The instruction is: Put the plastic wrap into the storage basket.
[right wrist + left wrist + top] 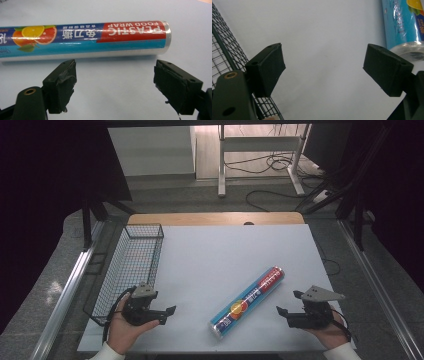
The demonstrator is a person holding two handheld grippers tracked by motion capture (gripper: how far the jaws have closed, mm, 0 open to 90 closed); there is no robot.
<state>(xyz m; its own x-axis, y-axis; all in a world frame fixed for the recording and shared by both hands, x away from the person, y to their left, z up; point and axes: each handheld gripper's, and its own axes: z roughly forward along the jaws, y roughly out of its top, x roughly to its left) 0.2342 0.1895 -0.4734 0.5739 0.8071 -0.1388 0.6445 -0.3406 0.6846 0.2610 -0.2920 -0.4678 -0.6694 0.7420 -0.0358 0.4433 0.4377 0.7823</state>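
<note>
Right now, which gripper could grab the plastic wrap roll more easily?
Probably the right gripper: it is open and faces the roll side-on. The left gripper sits beside the wire basket, the roll's end off to its side.

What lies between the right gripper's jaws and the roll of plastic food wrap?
Nothing: in the right gripper view, bare white table separates the open right gripper from the food wrap roll. The high view shows the same gap.

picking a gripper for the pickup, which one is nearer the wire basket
Left. The left gripper sits right beside the wire basket, at its near corner; the right gripper is across the table, beyond the food wrap roll.
</note>
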